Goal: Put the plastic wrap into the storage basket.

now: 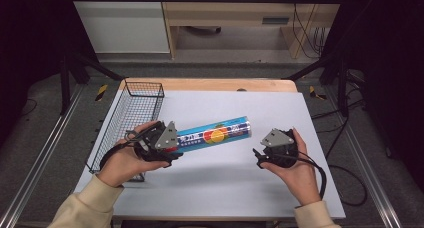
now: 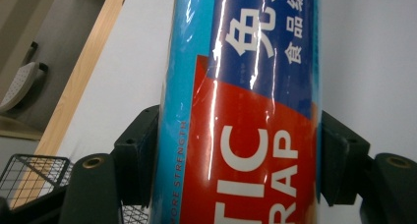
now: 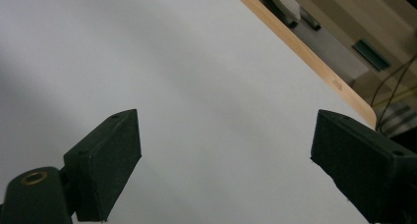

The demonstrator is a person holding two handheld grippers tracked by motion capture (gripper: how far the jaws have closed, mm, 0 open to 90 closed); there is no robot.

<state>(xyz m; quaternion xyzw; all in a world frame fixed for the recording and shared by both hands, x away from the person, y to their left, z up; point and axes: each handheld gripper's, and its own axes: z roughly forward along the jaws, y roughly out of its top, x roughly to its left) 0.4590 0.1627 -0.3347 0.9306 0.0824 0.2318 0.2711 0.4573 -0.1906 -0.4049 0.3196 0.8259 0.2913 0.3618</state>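
So from the high view I've got the left gripper (image 1: 172, 149) clamped on one end of a roll of plastic wrap (image 1: 215, 134), the long blue tube with a red and orange label. It's held up off the white tabletop (image 1: 225, 188), over the left half, with the free end pointing toward the middle and slightly toward the far edge. In the left gripper view the roll (image 2: 241, 111) runs straight up between my two black jaws and both pads press against its sides, so that grip is solid.

The right gripper (image 1: 258, 155) is out on the right half of the tabletop, near the free end of the roll but clearly apart from it. In the right gripper view the jaws stand wide with nothing between them, just bare white tabletop (image 3: 196, 86) and its wooden far edge (image 3: 305, 52) beyond.

A wire basket (image 1: 131, 119) sits along the left edge, running from the far left corner back toward me, and my left hand (image 1: 125, 158) is right beside its near end. A corner of the basket (image 2: 29, 177) peeks in at the bottom of the left gripper view too
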